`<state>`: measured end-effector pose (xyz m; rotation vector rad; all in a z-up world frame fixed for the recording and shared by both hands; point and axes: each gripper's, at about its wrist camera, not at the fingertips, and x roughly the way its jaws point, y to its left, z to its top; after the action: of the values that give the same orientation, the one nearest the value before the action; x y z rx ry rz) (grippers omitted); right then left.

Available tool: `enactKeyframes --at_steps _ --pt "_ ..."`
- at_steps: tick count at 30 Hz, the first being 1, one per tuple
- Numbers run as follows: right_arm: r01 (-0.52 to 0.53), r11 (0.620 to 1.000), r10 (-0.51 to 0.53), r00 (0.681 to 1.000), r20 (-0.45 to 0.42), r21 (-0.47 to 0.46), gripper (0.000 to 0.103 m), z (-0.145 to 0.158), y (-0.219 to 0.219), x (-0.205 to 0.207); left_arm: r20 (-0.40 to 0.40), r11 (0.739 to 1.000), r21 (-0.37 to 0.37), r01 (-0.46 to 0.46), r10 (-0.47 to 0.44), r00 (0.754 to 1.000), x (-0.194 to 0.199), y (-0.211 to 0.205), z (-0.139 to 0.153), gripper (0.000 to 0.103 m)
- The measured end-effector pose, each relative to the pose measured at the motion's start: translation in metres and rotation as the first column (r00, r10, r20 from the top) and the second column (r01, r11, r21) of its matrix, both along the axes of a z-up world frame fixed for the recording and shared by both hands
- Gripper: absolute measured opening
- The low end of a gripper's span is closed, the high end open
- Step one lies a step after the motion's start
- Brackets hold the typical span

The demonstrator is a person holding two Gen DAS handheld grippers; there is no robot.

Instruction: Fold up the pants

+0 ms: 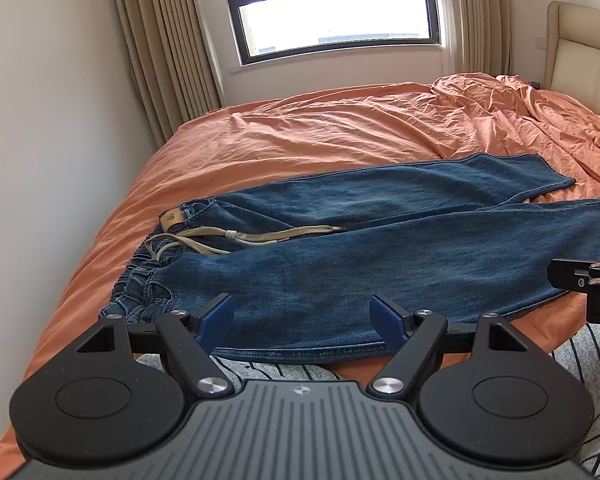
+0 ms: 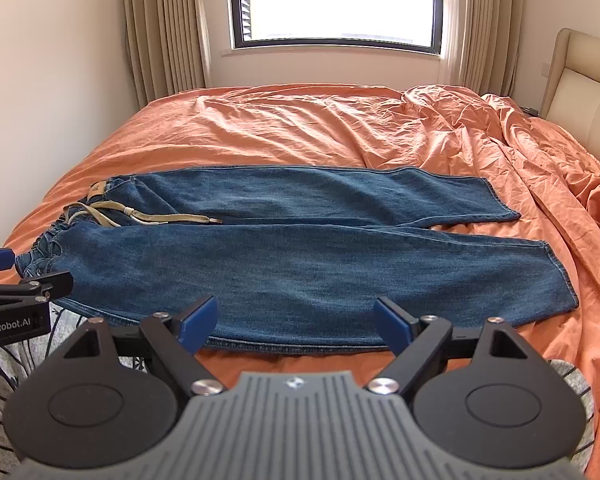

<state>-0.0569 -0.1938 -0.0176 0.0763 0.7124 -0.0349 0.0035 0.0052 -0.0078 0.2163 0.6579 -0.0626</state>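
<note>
Blue jeans (image 1: 340,248) (image 2: 300,256) lie flat across the orange bed, waistband with a beige drawstring (image 1: 236,238) (image 2: 140,216) to the left, both legs stretching right. My left gripper (image 1: 302,320) hovers open over the near leg's lower seam, close to the waist end. My right gripper (image 2: 294,320) hangs open above the same near edge, further toward the leg's middle. Nothing is between either pair of blue pads. The right gripper's side shows at the right edge of the left wrist view (image 1: 588,276); the left gripper's side shows at the left edge of the right wrist view (image 2: 20,292).
Orange bedsheet (image 2: 300,136) is rumpled toward the headboard (image 2: 584,92) at right. A wall (image 1: 40,140) runs along the bed's left side; curtains and a window (image 2: 336,12) stand behind. Striped grey clothing of the person (image 1: 588,352) shows at the near edge.
</note>
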Motion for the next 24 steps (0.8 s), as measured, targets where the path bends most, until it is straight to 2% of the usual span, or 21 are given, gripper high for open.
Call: enactKeyframes --at_steps 24 --pt "-0.003 1.000 0.003 1.000 -0.009 0.003 0.081 -0.0039 0.0007 0.0004 -0.006 1.000 0.006 -0.003 0.003 1.000 -0.0012 0.0072 -0.0077 0.090"
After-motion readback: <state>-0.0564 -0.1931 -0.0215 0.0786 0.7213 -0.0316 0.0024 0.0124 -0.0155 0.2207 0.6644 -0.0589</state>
